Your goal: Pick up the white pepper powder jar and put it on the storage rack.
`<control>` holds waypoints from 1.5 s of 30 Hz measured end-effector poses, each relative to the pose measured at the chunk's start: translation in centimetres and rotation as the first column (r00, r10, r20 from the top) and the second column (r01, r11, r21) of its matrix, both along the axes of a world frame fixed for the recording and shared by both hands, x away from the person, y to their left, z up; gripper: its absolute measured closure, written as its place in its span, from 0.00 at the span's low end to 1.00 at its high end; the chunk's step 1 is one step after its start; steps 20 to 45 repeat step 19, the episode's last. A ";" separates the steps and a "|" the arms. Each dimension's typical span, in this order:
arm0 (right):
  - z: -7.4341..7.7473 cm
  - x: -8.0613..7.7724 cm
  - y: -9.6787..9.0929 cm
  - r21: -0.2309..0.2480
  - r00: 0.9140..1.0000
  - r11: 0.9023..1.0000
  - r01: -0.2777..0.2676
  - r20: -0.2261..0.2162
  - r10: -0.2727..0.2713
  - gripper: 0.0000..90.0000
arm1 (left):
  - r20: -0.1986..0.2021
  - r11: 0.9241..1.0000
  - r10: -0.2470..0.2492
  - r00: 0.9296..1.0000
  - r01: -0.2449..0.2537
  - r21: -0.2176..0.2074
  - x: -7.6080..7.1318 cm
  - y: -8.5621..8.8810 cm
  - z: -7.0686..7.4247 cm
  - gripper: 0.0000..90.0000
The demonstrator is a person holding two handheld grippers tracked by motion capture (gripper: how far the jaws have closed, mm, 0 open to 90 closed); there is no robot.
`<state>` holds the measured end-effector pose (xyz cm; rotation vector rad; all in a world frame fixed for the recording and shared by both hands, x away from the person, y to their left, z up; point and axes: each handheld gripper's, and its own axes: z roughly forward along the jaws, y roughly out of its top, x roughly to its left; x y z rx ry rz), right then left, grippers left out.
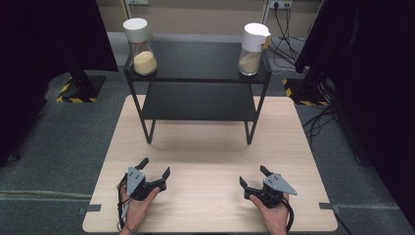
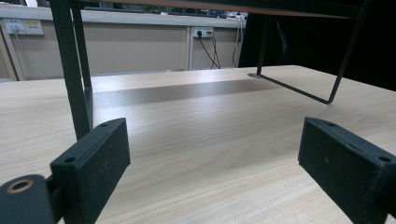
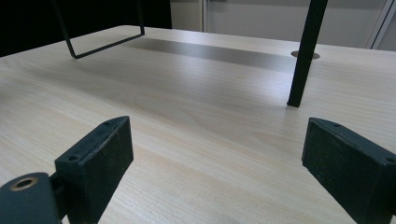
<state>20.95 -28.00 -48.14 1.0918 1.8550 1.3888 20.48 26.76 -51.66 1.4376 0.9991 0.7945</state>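
The left claw (image 1: 155,169) sits low over the near left part of the tabletop (image 1: 205,156), held in the person's left hand (image 1: 137,205). Its jaws stand wide apart with nothing between them; in the left gripper view only bare wood grain lies between the two black pads (image 2: 93,163). The right claw (image 1: 253,177) sits over the near right part of the tabletop, in the right hand (image 1: 274,213), and its jaws are likewise spread wide and hold nothing, with plain wood between the pads (image 3: 98,158) in the right gripper view.

A black two-tier shelf (image 1: 198,100) stands at the far half of the tabletop, well apart from both claws. On its top tier, at the left end, stands a glass jar with a white lid (image 1: 140,46), upright and part filled with pale yellow grain. At the right end stands a second jar (image 1: 253,49), also upright, with a white lid and a paler, beige filling. Each jar lies far ahead of and above the claw on its own side, with the open stretch of tabletop and the lower tier between them.

In the left gripper view, a front leg of the shelf (image 2: 70,70) rises just behind the left-hand pad. In the right gripper view, the other front leg (image 3: 306,51) stands ahead between the pads, nearer the right-hand one, apart from it.
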 end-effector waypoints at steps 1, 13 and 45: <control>0.0 0.0 0.0 -0.001 1.000 1.000 0.000 0.002 0.000 0.10 | 0.000 1.000 0.000 1.000 0.000 0.000 0.0 0.0 0.0 0.09; 0.1 0.1 0.1 -0.013 1.000 1.000 -0.009 0.002 0.009 0.10 | 0.000 1.000 -0.001 1.000 0.001 0.002 0.0 0.0 0.0 0.09; 0.1 0.1 0.0 -0.010 1.000 1.000 -0.011 -0.004 0.011 0.09 | -0.001 1.000 0.000 1.000 0.000 0.002 0.0 0.0 0.0 0.09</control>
